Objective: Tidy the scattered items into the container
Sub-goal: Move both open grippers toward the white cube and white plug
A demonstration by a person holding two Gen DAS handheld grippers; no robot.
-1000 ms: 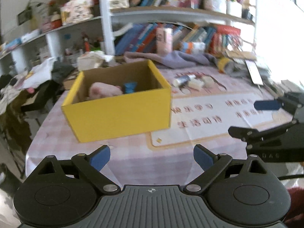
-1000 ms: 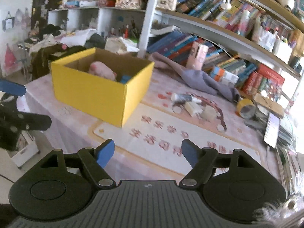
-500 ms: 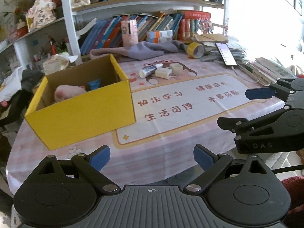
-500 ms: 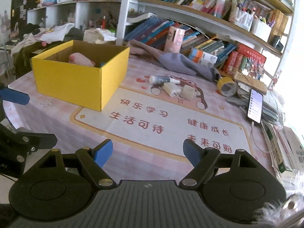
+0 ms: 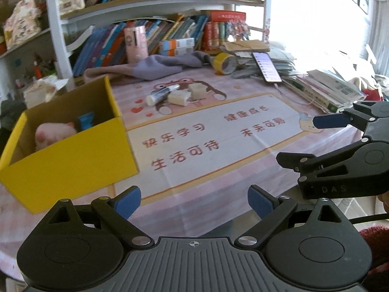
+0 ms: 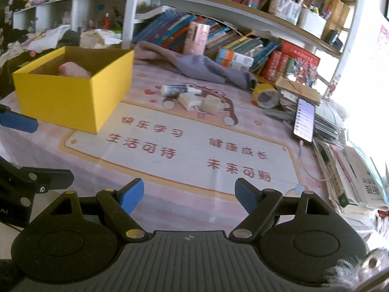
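Box (image 5: 73,160) on table (image 5: 218,194) left; tube (image 5: 161,94) & two blocks (image 5: 180,96) behind mat (image 5: 206,143), right of box.

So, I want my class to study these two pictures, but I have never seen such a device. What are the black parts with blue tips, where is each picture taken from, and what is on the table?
The black parts are two hand-held grippers, each with two blue-padded fingers and a wide-angle camera looking forward along them. One picture comes from the left gripper, the other from the right gripper; each also catches the other gripper at its edge. Both are open and hold nothing.

On the pink tablecloth stands a yellow cardboard box with a pink soft item and a small blue item already inside. Further back lie a small tube and two pale blocks, not yet tidied. Behind them are a grey cloth, a yellow tape roll, a phone and bookshelves.
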